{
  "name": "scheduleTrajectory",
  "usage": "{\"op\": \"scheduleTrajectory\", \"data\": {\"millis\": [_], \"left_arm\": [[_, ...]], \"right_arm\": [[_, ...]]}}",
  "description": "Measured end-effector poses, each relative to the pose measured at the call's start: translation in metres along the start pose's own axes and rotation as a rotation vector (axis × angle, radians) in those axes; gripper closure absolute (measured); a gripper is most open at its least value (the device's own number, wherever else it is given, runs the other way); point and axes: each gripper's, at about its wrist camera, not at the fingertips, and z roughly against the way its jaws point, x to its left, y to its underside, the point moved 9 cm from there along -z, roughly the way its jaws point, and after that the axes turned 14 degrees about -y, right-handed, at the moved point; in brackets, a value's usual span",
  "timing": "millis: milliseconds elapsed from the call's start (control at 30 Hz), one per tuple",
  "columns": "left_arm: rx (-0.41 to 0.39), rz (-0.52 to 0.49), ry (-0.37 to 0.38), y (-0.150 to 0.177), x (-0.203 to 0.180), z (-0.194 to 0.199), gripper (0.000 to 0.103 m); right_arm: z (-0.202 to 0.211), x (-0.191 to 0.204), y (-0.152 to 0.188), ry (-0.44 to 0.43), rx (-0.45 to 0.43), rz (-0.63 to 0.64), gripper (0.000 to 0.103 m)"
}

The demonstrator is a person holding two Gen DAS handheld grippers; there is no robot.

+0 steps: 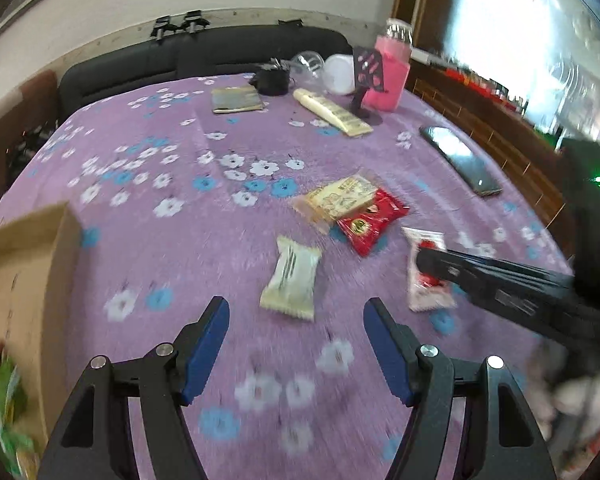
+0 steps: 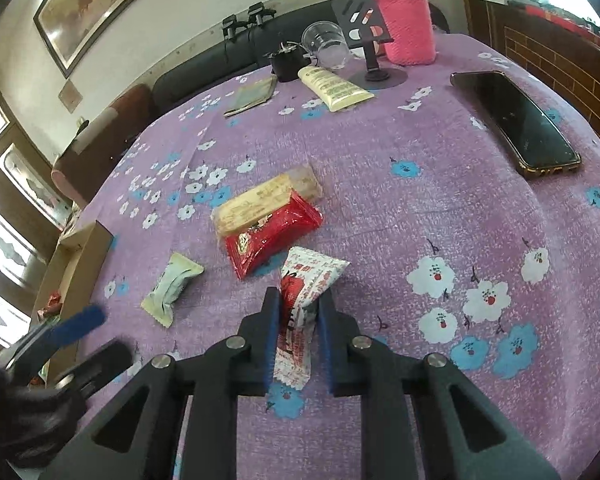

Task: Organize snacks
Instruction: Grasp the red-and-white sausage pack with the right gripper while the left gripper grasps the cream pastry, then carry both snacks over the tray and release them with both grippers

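Several snack packets lie on the purple flowered tablecloth [image 1: 140, 240]. A pale green packet [image 1: 290, 280] lies just ahead of my open, empty left gripper [image 1: 296, 316]. A yellow packet [image 1: 336, 198] overlaps a red packet [image 1: 370, 220]. My right gripper [image 2: 299, 304] is closed around a white and red packet [image 2: 304, 292] that rests on the cloth; it also shows in the left wrist view [image 1: 424, 276]. The cardboard box [image 1: 24, 280] at the left edge holds some snacks. In the right wrist view I see the green packet [image 2: 172, 288], yellow packet [image 2: 264, 200] and red packet [image 2: 272, 232].
A black phone [image 2: 516, 124] lies at the right. At the far end stand a pink-sleeved bottle [image 2: 408, 28], a black phone stand [image 2: 370, 40], a clear cup [image 2: 326, 44], a cream tube [image 2: 332, 88], a small black object [image 2: 286, 64] and a flat booklet [image 2: 252, 98]. A dark sofa [image 1: 180, 60] lies beyond.
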Motion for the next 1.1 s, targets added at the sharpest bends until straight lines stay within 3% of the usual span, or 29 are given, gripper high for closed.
{"op": "scheduleTrajectory", "data": {"millis": [167, 267, 300, 533, 767, 1100], "left_arm": [[0.019, -0.057, -0.013, -0.01, -0.01, -0.028, 0.031], [0.029, -0.089, -0.023, -0.008, -0.015, -0.035, 0.067], [0.03, -0.099, -0.025, -0.009, -0.016, -0.035, 0.073], [0.022, -0.056, -0.009, -0.002, -0.008, -0.02, 0.076], [-0.012, 0.046, 0.028, 0.009, 0.016, 0.021, 0.076], [-0.114, 0.279, -0.027, 0.043, 0.119, 0.111, 0.076]], "right_arm": [[0.0, 0.001, 0.001, -0.02, 0.008, -0.013, 0.086], [0.002, 0.001, 0.001, -0.028, 0.005, -0.017, 0.086], [0.002, 0.002, 0.001, -0.029, 0.003, -0.015, 0.086], [0.005, 0.008, -0.001, -0.073, -0.022, -0.015, 0.087], [0.011, 0.018, -0.004, -0.141, -0.055, -0.013, 0.087], [0.009, 0.035, 0.002, -0.173, -0.061, -0.003, 0.087]]}}
